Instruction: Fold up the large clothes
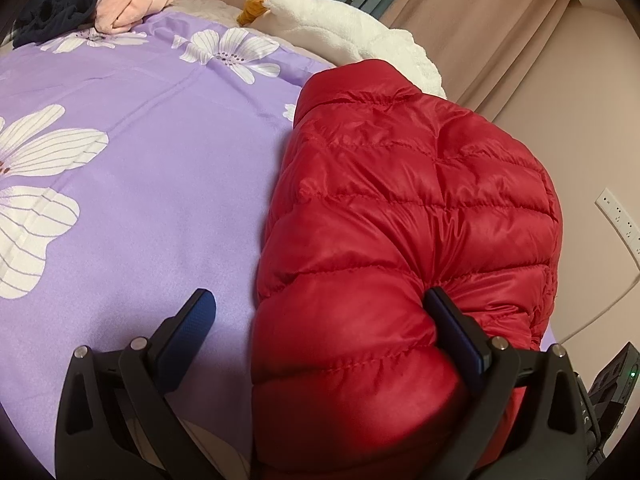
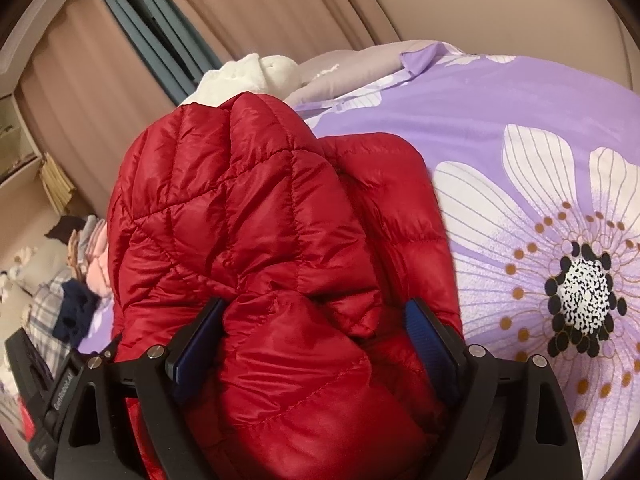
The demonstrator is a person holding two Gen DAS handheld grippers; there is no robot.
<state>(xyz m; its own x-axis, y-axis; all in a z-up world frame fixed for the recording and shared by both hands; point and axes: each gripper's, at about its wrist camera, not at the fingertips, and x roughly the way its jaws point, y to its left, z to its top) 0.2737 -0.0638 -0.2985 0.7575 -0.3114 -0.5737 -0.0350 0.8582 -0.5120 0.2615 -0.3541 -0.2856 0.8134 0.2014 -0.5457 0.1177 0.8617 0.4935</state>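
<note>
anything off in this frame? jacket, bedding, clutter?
Nothing damaged or spilled. The red puffer jacket sits bunched in a lumpy mound on the purple floral bedspread, not flat or squared. An unfolded clothes pile sits at the far corner; a white fleece lies behind the jacket.

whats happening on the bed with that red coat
A person with a handheld gripper in each hand is folding a red puffer jacket on a purple floral bedspread. The right gripper has a puffy fold of the jacket between its widely spread fingers. The left gripper is open too, one finger over the bedspread, the other against the jacket's edge. A white fleece blanket lies behind the jacket, and a pile of other clothes sits at the bed's far corner.
</note>
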